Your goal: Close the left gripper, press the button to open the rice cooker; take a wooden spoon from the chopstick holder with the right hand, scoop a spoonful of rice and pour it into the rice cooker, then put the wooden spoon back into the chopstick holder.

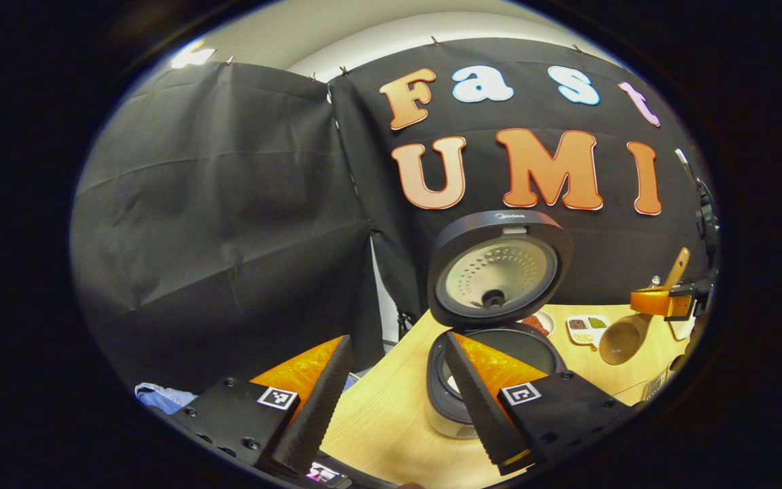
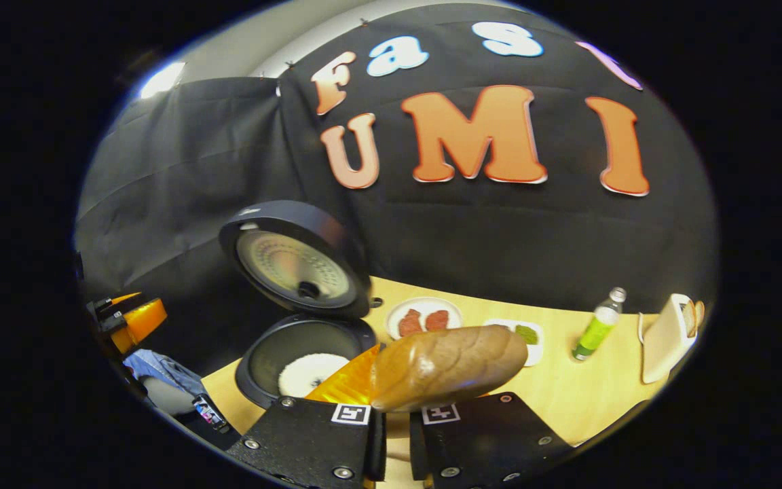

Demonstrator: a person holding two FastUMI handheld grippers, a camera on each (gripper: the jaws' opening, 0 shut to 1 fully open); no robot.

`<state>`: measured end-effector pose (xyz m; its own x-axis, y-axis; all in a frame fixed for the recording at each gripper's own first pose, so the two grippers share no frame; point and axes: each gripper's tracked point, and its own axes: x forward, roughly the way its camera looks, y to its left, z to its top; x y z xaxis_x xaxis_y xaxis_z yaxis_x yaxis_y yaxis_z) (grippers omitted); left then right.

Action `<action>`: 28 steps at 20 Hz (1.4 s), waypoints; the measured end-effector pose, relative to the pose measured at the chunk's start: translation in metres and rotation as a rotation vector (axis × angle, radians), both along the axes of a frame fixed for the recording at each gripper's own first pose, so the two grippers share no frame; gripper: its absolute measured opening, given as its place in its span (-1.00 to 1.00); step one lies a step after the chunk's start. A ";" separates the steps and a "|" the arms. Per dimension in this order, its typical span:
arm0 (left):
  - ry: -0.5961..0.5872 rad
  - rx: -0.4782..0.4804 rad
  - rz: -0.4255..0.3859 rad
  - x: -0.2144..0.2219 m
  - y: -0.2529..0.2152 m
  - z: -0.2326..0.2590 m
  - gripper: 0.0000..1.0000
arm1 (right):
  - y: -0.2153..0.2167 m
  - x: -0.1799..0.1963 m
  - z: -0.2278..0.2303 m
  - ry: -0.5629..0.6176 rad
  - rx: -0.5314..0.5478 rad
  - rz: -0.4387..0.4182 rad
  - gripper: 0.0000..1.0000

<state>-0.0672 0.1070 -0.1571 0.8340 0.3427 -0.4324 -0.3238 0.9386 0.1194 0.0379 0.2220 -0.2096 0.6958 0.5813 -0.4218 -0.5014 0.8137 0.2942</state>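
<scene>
Near the worktop's [image 2: 608, 387] left edge, the open rice cooker [image 2: 303, 353] holds rice; right claw [image 2: 396, 414] grips the wooden spoon [image 2: 449, 367], left claw [image 1: 391, 401] gapes empty.

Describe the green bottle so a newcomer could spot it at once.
Start at the open rice cooker on the wooden table in the right gripper view. Look past the plates towards the far side: the bottle stands there, slim, green, clear-necked, the tallest thing among flat dishes.

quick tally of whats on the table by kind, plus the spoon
rice cooker: 1
wooden spoon: 1
round plate: 1
divided dish: 1
bottle: 1
chopstick holder: 1
total: 6
</scene>
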 end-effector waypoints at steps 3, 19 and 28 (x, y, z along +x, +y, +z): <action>-0.010 0.002 -0.045 0.016 -0.022 0.006 0.87 | -0.061 -0.001 -0.018 0.048 -0.014 -0.120 -0.82; -0.035 0.004 -0.280 0.065 -0.139 0.014 0.70 | -0.281 -0.049 -0.114 0.249 -0.063 -0.572 -0.82; -0.097 0.029 -0.235 0.097 -0.107 0.048 0.85 | -0.274 -0.070 -0.168 0.398 -0.040 -0.615 -0.80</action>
